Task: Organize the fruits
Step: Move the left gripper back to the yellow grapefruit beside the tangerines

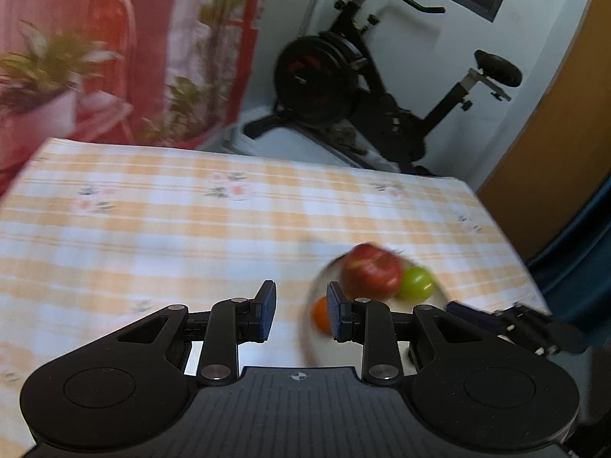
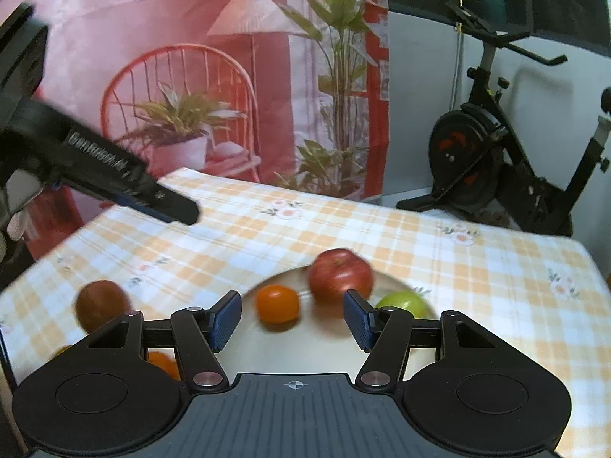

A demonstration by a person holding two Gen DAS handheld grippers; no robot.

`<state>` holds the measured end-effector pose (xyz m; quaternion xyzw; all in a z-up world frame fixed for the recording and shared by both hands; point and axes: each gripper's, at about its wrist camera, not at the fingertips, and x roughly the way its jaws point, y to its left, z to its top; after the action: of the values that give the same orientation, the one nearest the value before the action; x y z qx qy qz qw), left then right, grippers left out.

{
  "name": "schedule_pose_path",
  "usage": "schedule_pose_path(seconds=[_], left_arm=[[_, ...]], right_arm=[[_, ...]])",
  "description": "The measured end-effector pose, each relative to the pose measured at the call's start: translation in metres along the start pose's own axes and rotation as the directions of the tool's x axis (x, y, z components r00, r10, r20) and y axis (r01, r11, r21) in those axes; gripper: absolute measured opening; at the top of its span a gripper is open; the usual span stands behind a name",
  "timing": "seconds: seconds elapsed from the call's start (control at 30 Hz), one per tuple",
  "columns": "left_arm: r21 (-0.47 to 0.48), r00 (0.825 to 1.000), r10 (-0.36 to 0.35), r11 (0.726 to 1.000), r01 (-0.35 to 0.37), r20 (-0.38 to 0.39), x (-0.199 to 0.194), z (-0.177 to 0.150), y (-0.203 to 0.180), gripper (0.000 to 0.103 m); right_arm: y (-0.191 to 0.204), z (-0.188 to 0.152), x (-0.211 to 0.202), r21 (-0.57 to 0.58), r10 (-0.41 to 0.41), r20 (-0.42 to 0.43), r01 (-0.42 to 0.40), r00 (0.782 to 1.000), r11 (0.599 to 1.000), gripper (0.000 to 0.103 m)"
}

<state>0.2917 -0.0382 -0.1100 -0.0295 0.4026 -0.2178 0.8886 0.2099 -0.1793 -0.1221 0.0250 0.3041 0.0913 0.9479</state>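
Note:
A white plate on the checked tablecloth holds a red apple, an orange and a green apple. A brown fruit and another orange lie off the plate at the left. My right gripper is open and empty just above the plate's near side. My left gripper is open and empty, left of the plate; the red apple, green apple and orange show there. The right gripper appears at the right.
The checked tablecloth covers the table. An exercise bike stands behind the far edge. A red printed backdrop hangs at the back left. The left gripper crosses the upper left of the right wrist view.

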Motion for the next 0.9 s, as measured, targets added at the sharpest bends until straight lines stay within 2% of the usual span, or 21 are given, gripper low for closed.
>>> schedule_pose_path(seconds=[0.13, 0.27, 0.6, 0.9], left_arm=[[0.001, 0.998, 0.068, 0.998, -0.068, 0.017, -0.025, -0.022, 0.020, 0.031], [-0.030, 0.995, 0.095, 0.995, -0.095, 0.018, -0.041, -0.039, 0.033, 0.031], [-0.052, 0.991, 0.131, 0.990, -0.130, 0.031, -0.065, -0.088, 0.037, 0.031], [-0.104, 0.992, 0.127, 0.987, -0.124, 0.021, -0.068, -0.113, 0.039, 0.031]], right_arm=[[0.017, -0.012, -0.010, 0.016, 0.036, -0.002, -0.036, 0.999, 0.999, 0.056], [0.035, -0.024, -0.012, 0.020, 0.069, -0.028, -0.068, 0.997, 0.997, 0.056], [0.065, -0.041, -0.015, 0.011, 0.122, -0.077, -0.122, 0.990, 0.992, 0.056], [0.086, -0.049, -0.023, -0.034, 0.170, -0.094, -0.174, 0.981, 0.984, 0.055]])
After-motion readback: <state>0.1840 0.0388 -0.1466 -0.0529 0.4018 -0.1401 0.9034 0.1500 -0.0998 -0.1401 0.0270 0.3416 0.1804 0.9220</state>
